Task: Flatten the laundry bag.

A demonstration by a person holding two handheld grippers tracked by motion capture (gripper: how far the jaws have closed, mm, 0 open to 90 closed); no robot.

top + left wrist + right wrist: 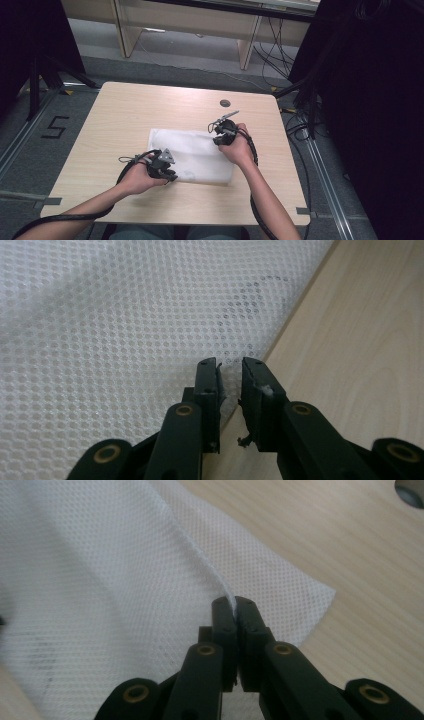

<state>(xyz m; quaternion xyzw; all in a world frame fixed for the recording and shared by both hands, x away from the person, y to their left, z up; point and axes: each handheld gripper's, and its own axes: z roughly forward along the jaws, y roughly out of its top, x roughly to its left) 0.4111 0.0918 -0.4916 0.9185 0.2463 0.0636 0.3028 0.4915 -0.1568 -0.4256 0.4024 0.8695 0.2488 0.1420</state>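
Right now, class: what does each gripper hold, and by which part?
Right gripper pinches the white mesh cloth by a raised fold near its far edge. Left gripper straddles the near edge, jaws apart.

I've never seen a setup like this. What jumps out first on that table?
A white mesh cloth lies flat in the middle of the pale wooden table. A person's two hands each hold a black claw at its edges: the right claw has pinched a raised fold of the cloth near its far corner, while the left claw sits at the near edge with a narrow gap between its jaws.
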